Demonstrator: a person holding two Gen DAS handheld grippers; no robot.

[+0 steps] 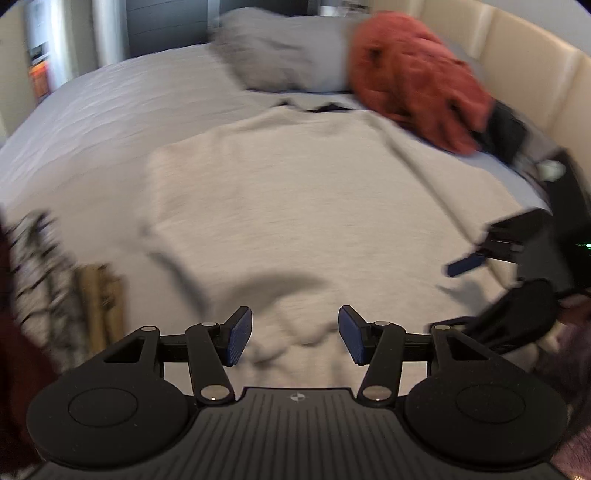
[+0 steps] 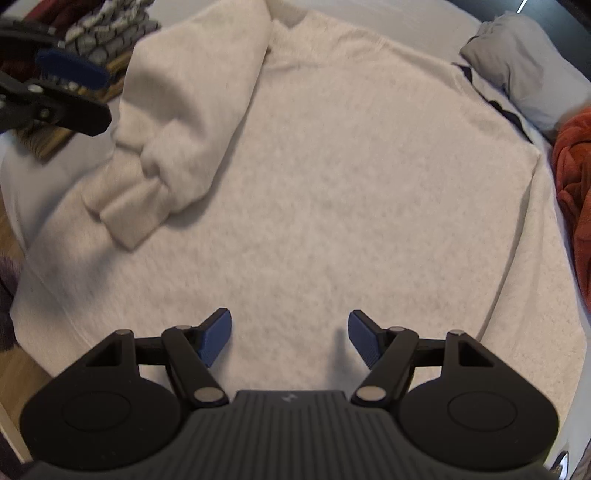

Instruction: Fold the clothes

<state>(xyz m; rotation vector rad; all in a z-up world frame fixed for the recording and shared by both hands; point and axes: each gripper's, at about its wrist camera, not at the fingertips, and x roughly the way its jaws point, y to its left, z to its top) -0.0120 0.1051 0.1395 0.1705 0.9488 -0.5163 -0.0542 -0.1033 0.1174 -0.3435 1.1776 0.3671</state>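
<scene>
A cream sweater (image 2: 332,177) lay spread flat across a grey-sheeted bed (image 1: 92,122), filling most of the right wrist view, its collar toward the far edge. One sleeve (image 2: 177,122) had been laid inward over the body, its ribbed cuff (image 2: 129,221) resting on the chest panel, a placement that suggests the fold was in its opening stage, with the opposite side apparently not yet turned in.

The left gripper (image 1: 295,334) hung above the sweater with its blue pads apart and nothing between them (the picture from that side was smeared by motion). In the right wrist view it appeared at the upper left, near the folded sleeve but clear of it.

The right gripper (image 2: 290,334) hovered low over the sweater's near portion, jaws spread wide and empty, the fabric beneath its pads unpinched. It seemed held there in readiness for the next fold.

A rust-orange garment (image 1: 413,81) sat heaped beyond the sweater beside a grey pillow (image 1: 266,55), and a patterned dark-and-white cloth (image 2: 107,29) lay off the sleeve side, presumably laundry kept clear of the working area.
</scene>
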